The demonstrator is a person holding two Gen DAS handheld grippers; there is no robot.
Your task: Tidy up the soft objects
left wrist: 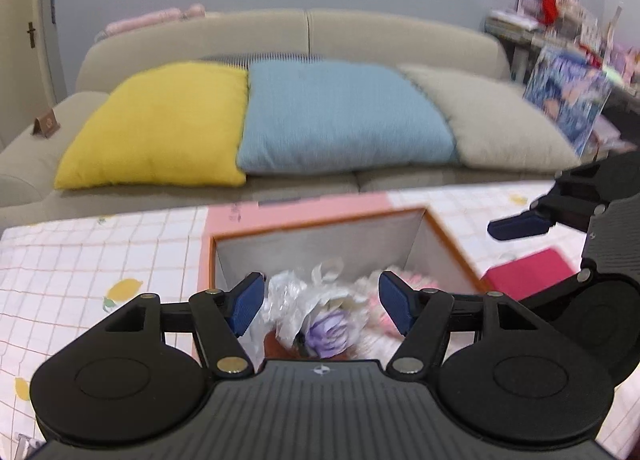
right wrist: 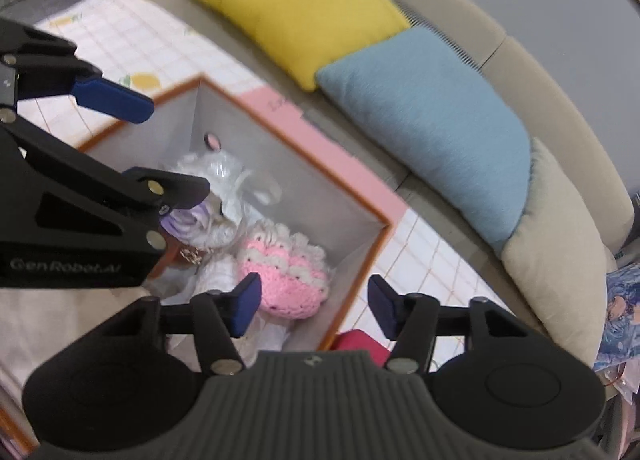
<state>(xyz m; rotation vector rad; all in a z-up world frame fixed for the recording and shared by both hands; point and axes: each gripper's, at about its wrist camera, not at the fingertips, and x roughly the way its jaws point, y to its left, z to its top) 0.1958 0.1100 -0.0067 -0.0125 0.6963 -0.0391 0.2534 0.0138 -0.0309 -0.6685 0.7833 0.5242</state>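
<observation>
An orange-rimmed box [left wrist: 448,238] [right wrist: 376,244] with grey inner walls stands on the checked cloth. Inside lie a white doll with purple hair [left wrist: 328,330] [right wrist: 192,219], wrapped in clear plastic, and a pink-and-white crocheted piece [right wrist: 288,276] [left wrist: 380,314]. My left gripper [left wrist: 322,306] hovers above the doll, jaws open, nothing between the blue pads. My right gripper [right wrist: 314,306] hangs over the box's near right corner, above the crocheted piece, jaws open and holding nothing. Each gripper shows at the edge of the other's view.
A beige sofa [left wrist: 360,31] runs behind the table with yellow [left wrist: 160,123], blue [left wrist: 340,115] and beige [left wrist: 500,119] cushions. A pink lid [left wrist: 304,207] lies under the box. A red flat object [left wrist: 528,272] sits right of the box. Cluttered shelves stand at far right.
</observation>
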